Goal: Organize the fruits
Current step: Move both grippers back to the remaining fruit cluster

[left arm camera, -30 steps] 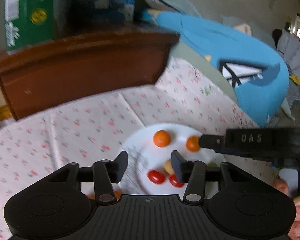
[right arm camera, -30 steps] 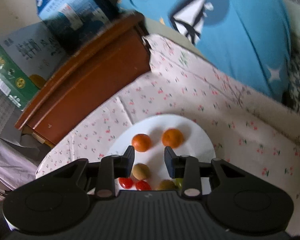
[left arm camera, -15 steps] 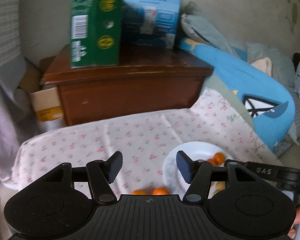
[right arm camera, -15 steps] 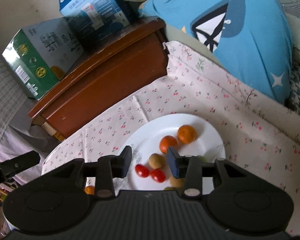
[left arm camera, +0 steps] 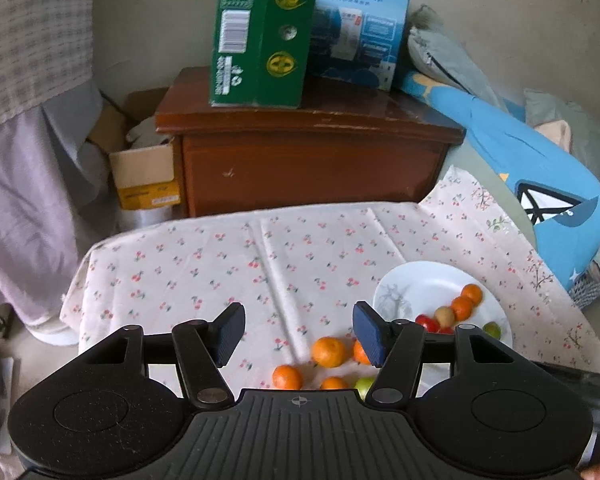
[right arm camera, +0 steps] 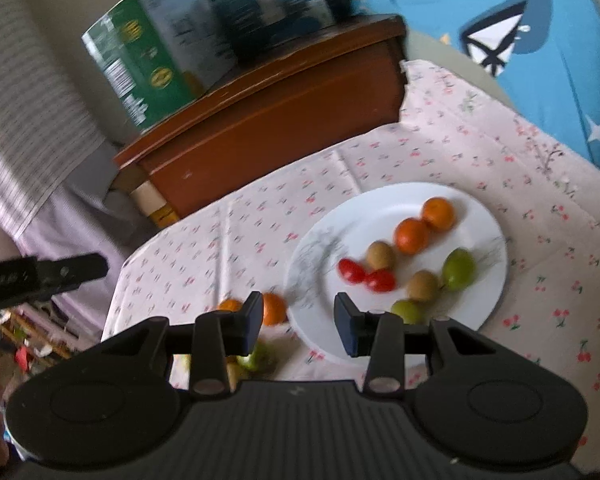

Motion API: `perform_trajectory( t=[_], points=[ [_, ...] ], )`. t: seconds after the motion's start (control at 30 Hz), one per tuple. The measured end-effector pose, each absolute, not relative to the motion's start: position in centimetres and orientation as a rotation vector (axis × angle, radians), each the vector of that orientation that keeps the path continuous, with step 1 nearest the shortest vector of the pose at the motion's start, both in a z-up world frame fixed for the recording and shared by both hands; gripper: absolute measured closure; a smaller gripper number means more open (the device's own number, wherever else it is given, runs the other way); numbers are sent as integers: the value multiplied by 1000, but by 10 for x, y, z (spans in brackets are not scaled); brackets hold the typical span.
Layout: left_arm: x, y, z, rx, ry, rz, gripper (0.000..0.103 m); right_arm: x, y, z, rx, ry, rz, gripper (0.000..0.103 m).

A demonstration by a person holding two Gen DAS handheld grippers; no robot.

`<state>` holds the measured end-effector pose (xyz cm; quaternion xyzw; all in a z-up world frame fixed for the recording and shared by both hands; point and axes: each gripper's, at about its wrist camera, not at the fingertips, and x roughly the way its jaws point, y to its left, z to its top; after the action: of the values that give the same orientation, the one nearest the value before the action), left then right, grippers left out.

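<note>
sorting looks about half done: the plate [right arm camera: 488,300] near the table's right edge holds two oranges, tomatoes and greenish fruit, while several oranges [left arm camera: 329,352] and perhaps a lime wait beside it; left gripper [left arm camera: 298,332] and right gripper [right arm camera: 298,322] gape empty

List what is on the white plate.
On the plate: two oranges, two red tomatoes, two brownish fruits and two green fruits. The right gripper hides the plate's near rim, so anything lying there cannot be seen.
</note>
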<state>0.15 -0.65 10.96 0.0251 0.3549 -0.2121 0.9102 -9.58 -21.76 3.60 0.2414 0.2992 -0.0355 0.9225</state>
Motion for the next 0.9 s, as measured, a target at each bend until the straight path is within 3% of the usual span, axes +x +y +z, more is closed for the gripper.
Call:
perform_trajectory(
  t=[0.23, 0.3, 0.9],
  points=[
    [-1, 4, 97, 74, 765, -403, 44, -101, -192, 26, 455, 644, -19, 62],
    [0, 7, 91, 73, 783, -392, 39, -102, -186, 22, 446, 656, -7, 62],
    [14, 18, 54, 63, 899, -342, 39, -79, -154, -11, 349, 723, 65, 63]
  ],
)
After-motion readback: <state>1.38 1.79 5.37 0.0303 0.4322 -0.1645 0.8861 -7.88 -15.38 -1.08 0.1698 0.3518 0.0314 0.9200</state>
